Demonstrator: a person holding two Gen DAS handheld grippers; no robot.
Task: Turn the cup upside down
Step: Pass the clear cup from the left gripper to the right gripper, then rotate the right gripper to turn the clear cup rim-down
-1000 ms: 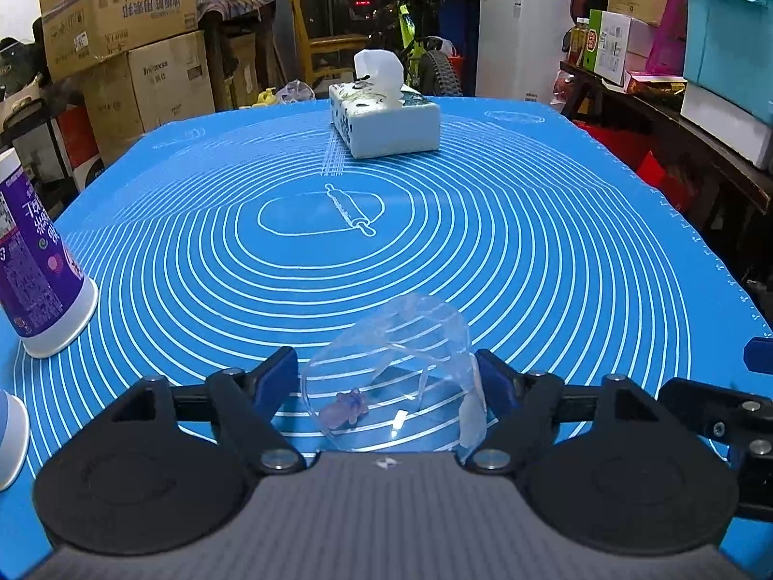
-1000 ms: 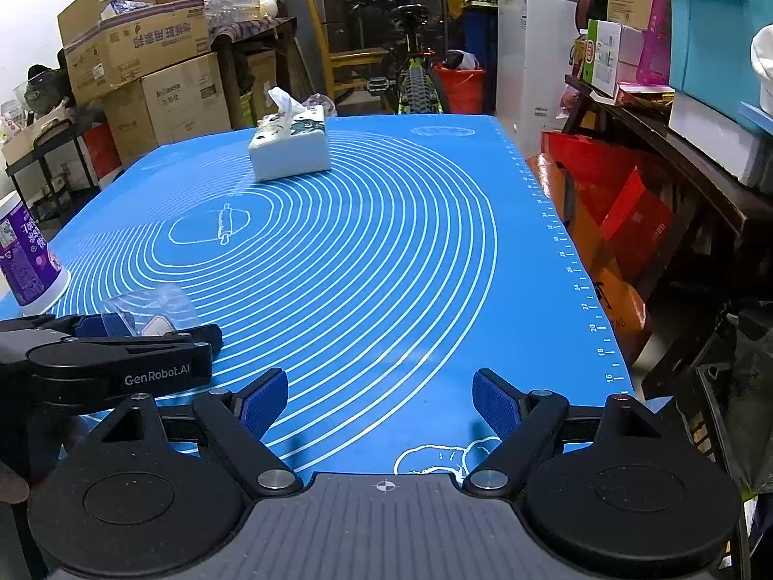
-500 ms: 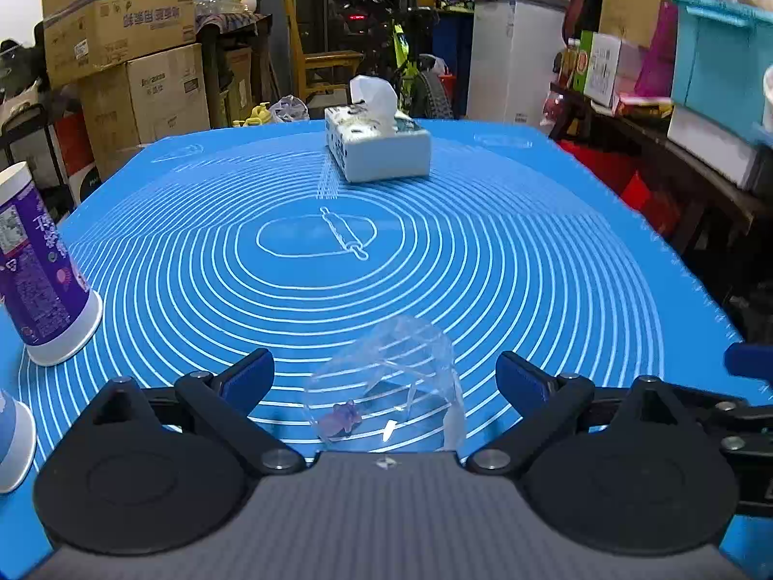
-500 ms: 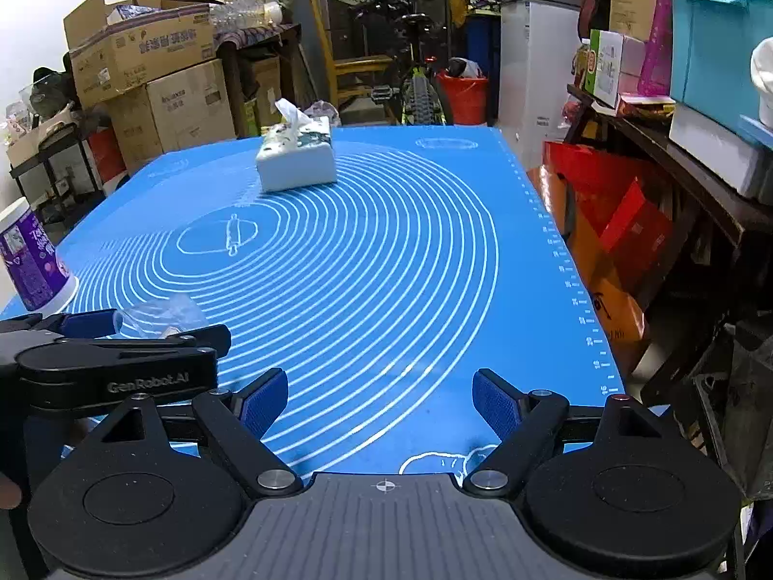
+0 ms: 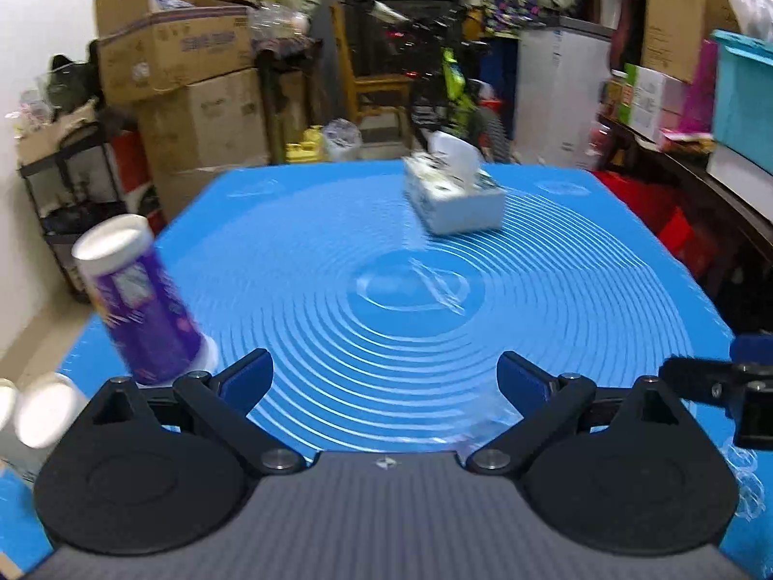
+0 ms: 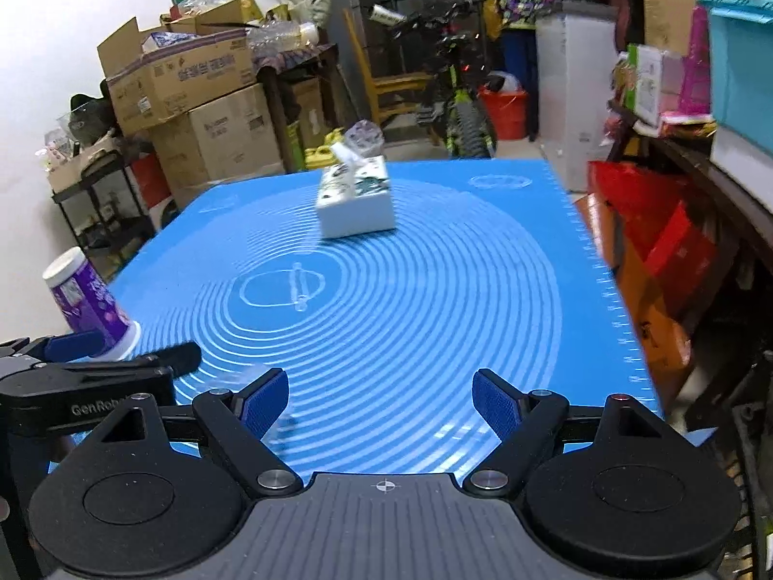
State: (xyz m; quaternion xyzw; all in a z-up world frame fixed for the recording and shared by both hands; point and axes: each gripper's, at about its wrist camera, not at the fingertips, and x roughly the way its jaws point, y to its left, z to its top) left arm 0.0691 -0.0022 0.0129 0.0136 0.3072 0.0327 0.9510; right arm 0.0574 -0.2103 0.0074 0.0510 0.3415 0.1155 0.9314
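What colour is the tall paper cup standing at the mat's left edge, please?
Purple with a white rim, the paper cup shows best in the right wrist view.

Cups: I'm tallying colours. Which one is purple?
The tall cup standing at the mat's left edge; the other cup near the left gripper is clear plastic.

tissue box (image 5: pixel 453 203) | purple cup (image 5: pixel 140 309) inverted | blue mat (image 5: pixel 338 251)

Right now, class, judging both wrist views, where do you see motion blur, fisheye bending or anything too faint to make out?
Left wrist view: motion blur smears the purple cup and tissue box; the clear cup is a faint streak by the open left gripper. Right wrist view: milder blur on the tissue box; both views bend the blue mat edges and darken the corners.
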